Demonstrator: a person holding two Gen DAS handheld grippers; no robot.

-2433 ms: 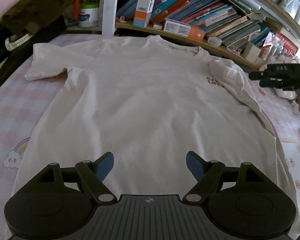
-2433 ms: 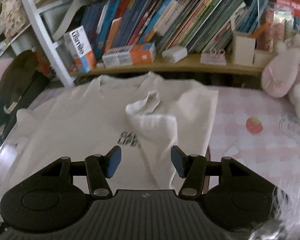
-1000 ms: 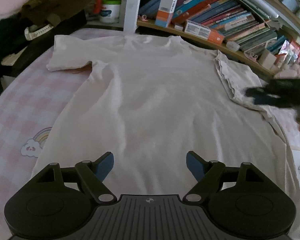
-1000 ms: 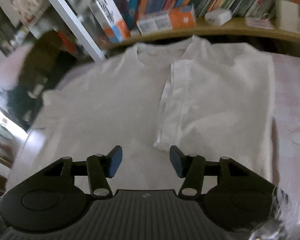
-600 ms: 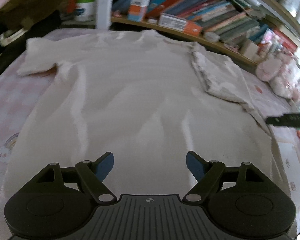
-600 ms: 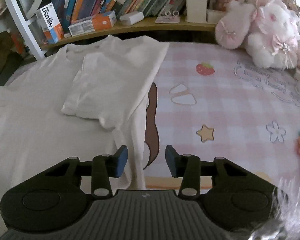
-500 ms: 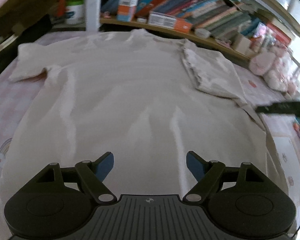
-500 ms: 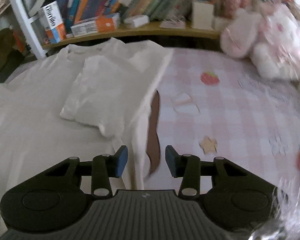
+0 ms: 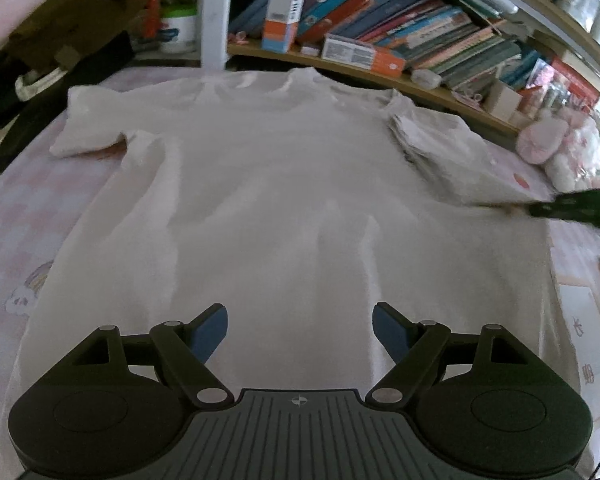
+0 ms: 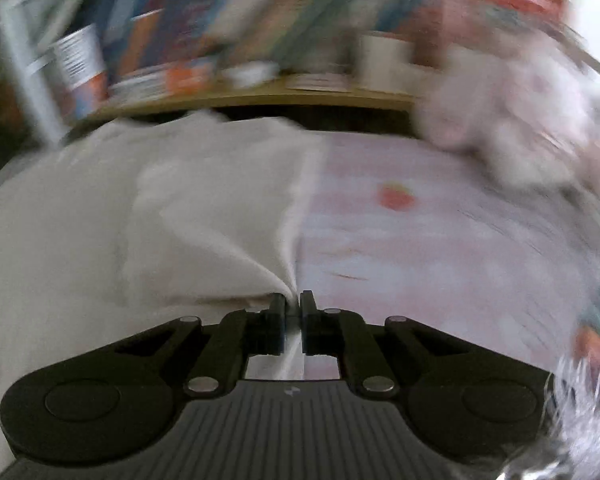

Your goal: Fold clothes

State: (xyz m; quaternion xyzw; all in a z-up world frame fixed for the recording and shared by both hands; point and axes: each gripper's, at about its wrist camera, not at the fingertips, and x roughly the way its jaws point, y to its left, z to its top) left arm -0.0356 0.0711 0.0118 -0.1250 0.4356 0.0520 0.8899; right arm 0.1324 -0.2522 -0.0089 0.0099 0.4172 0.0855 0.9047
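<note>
A white T-shirt (image 9: pixel 284 200) lies spread flat on the pink checked bed cover, collar toward the bookshelf. Its right sleeve (image 9: pixel 440 148) is folded in onto the body. My left gripper (image 9: pixel 300 326) hovers open above the hem, with nothing between its blue pads. In the right wrist view my right gripper (image 10: pixel 293 306) is shut on the shirt's right side edge (image 10: pixel 288 264), and the cloth puckers into the pinch. From the left wrist view the right gripper (image 9: pixel 568 210) shows as a dark blur at the shirt's right edge.
A low wooden shelf (image 9: pixel 380 76) packed with books and boxes runs along the far side. Dark bags and clothing (image 9: pixel 40 52) pile up at the far left. Pink plush toys (image 10: pixel 512 136) sit at the far right on the bed cover (image 10: pixel 440 248).
My right gripper swung from over the folded sleeve to the shirt's right edge and closed its jaws on the cloth. The left gripper stayed open above the hem.
</note>
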